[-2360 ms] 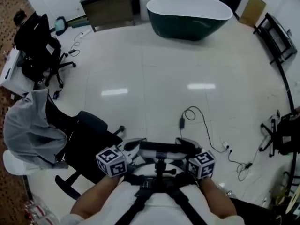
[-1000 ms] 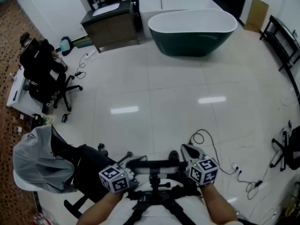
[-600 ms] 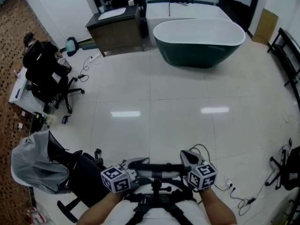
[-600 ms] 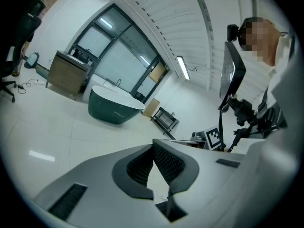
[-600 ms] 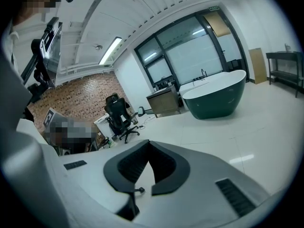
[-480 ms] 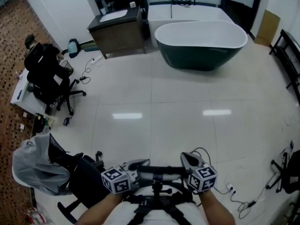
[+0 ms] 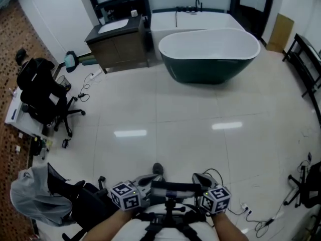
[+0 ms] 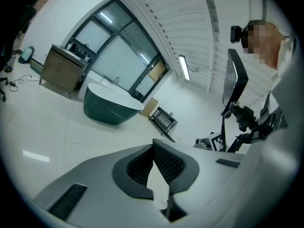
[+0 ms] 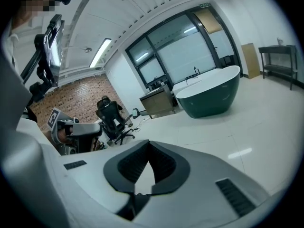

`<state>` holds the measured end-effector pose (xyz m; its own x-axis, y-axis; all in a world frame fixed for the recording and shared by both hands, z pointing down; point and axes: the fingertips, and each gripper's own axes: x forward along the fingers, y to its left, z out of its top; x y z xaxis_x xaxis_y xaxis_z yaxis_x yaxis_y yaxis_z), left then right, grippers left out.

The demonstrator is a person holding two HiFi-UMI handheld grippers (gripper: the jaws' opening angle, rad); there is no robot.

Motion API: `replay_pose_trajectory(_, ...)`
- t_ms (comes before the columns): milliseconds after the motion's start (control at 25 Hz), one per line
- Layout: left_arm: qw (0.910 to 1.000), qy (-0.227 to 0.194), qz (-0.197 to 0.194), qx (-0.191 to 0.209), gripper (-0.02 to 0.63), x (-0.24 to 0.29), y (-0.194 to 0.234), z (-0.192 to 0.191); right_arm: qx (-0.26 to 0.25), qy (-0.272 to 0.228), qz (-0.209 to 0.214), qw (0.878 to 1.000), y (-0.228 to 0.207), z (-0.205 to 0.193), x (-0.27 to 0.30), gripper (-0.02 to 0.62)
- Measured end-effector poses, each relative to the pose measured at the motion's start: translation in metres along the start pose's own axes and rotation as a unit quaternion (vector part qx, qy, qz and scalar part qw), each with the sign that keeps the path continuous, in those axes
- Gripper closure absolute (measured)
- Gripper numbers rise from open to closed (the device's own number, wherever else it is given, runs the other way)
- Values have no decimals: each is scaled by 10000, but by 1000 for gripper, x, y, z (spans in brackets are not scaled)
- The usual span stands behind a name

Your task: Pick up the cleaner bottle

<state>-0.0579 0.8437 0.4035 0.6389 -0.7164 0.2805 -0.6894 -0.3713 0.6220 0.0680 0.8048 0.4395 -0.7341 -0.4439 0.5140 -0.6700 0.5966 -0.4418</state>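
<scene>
Cleaner bottle: can't pick it out for sure. Only candidate is a small white container (image 7: pixel 134 13) on the vanity worktop (image 7: pixel 116 27), beside the dark green bathtub (image 7: pixel 210 59). Your left gripper (image 8: pixel 153 151) and right gripper (image 9: pixel 148 148): jaws closed, nothing between them.
</scene>
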Motion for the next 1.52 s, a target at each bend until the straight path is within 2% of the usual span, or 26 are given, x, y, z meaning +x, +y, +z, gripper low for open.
replay_pose_trajectory(480, 9989, 178, -370, 219, 606, 33, 103, 106, -53, -37, -444, 9990, -8, 94, 103, 588)
replay_pose_trajectory(920, 9983, 332, -453, 160, 606, 42, 167, 152, 17, -243, -737, 9970, -17, 149, 162, 588)
replay_pose_trajectory(1280, 9990, 304, -277, 147, 606, 91, 192, 185, 21, -128, -681, 9976, -63, 177, 199, 587)
replay_pose_trajectory(1520, 9997, 242, 10, 92, 606, 146, 204, 222, -1, -89, -551, 9984, -116, 228, 220, 586)
